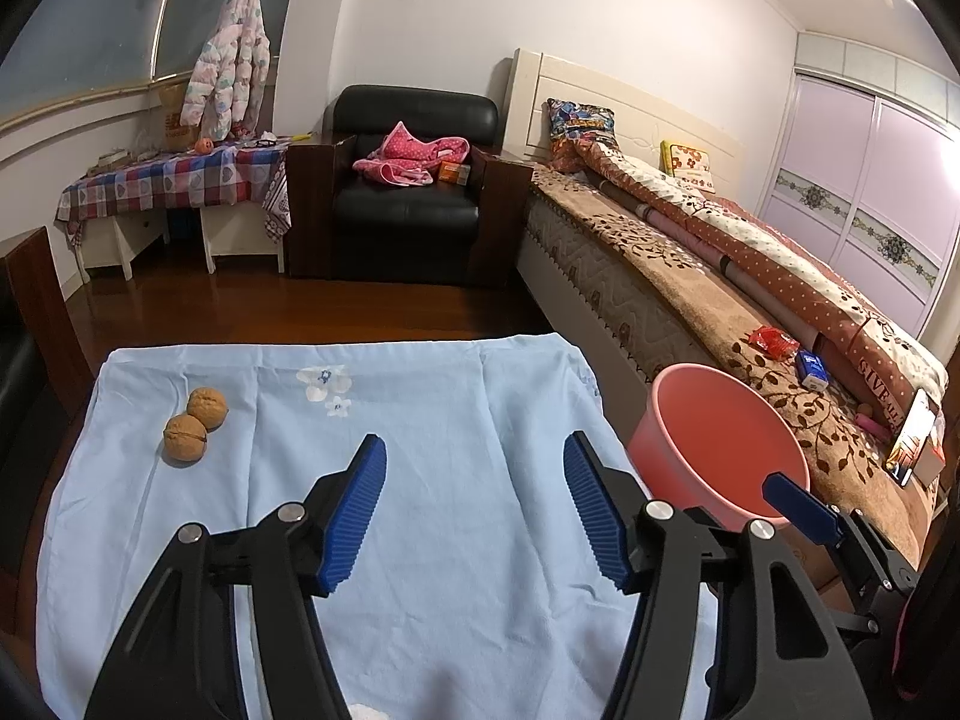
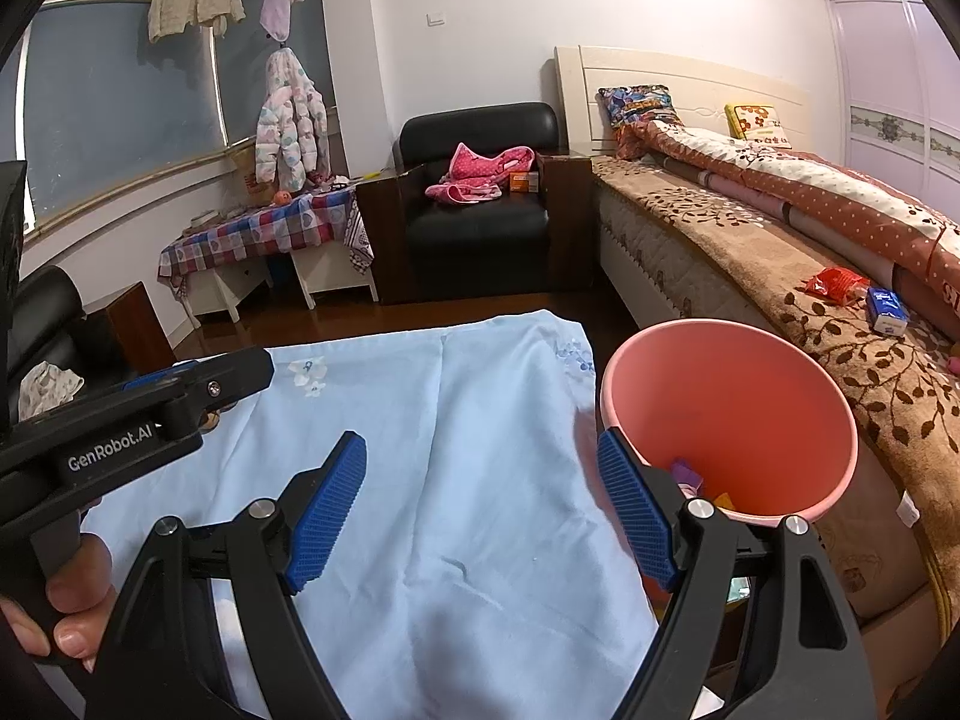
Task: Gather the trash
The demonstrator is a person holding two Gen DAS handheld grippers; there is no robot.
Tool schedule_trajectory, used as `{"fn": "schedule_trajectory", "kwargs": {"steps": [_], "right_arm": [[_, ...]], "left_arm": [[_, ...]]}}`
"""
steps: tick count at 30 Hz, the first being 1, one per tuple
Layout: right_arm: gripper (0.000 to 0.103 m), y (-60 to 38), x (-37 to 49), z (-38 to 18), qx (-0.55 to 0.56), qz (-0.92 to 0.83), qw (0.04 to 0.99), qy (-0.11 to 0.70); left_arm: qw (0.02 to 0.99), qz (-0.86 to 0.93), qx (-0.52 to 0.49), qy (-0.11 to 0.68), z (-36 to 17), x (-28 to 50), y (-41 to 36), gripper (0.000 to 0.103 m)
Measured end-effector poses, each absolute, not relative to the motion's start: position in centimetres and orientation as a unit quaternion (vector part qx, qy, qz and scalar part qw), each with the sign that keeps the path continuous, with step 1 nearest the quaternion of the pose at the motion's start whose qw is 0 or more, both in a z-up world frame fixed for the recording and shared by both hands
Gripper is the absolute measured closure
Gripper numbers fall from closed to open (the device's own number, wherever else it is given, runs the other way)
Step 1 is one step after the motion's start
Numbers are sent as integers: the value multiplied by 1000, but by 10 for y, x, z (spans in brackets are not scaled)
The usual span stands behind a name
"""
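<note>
Left gripper: jaws spread wide, nothing between them, hanging over the blue cloth.
Right gripper: also spread and empty, its right finger just beside the pink bin.
Trash left: two walnuts lie touching each other on the cloth's far left, well apart from the bin.
Bin: stands at the cloth's right edge, a few scraps already inside.
Risk: round walnuts may roll or squirt from the ribbed pads; a snagged cloth could drag them off; a careless right arm may tip the bin.
</note>
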State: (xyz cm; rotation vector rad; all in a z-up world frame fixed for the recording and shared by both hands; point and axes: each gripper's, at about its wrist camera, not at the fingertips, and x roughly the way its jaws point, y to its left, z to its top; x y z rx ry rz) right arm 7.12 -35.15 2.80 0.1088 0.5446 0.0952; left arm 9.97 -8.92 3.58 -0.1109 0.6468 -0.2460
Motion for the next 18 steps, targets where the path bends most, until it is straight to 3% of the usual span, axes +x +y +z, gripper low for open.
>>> {"fn": "schedule_trajectory", "kwargs": {"steps": [18], "right_arm": [[23,-352,72,29,54,47,960,269]], "left_arm": [[939,-121,-53,317,34,98,-88,42]]}}
